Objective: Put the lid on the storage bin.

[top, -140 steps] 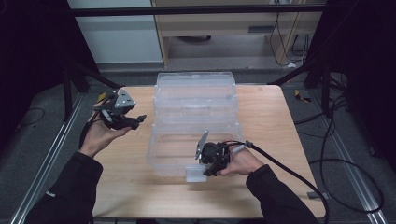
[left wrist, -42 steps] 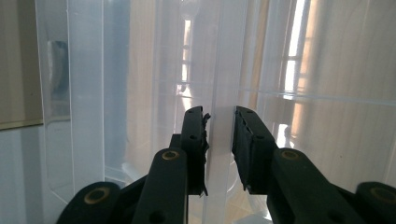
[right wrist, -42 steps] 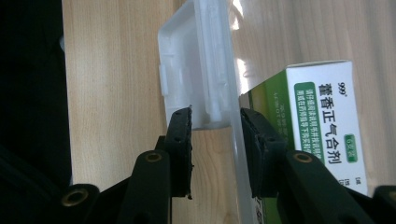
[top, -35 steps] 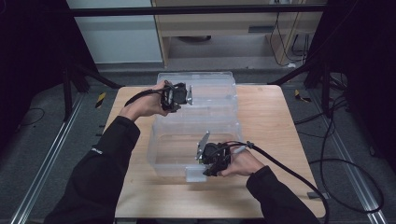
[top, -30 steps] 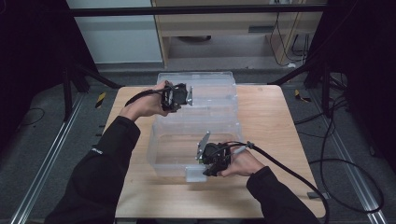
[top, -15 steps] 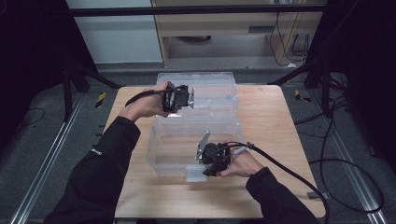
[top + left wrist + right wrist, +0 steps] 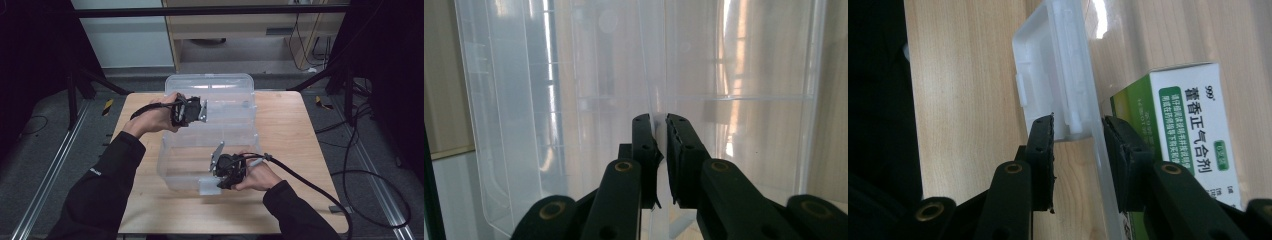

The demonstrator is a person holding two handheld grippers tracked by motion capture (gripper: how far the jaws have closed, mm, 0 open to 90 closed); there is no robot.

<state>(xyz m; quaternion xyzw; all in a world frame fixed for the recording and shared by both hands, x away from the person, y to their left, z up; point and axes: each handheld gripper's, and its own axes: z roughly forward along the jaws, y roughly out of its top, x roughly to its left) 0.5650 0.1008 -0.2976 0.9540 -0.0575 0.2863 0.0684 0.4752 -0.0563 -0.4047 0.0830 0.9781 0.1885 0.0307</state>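
A clear plastic storage box [image 7: 170, 150] stands open on the wooden table [image 7: 300, 130], its lid [image 7: 225, 92] hinged back behind it. My left gripper [image 7: 205, 111] [image 7: 660, 122] is at the lid's left part; its jaws have just been closing and now pinch a thin clear edge of the lid [image 7: 574, 100]. My right gripper [image 7: 214, 176] [image 7: 1078, 125] straddles the box's front wall, one jaw outside against the white latch [image 7: 1048, 70], the other inside. A green and white medicine carton [image 7: 1193, 125] lies inside the box by the inner jaw.
Cables [image 7: 320, 185] trail from both grippers across the table and off its right edge. Bare wood lies to the right of the box. A cabinet [image 7: 240, 30] and dark frame legs stand behind the table.
My left gripper came from the table's left side to the lid, and in the last second shifted slightly right along it. The right gripper has stayed in place.
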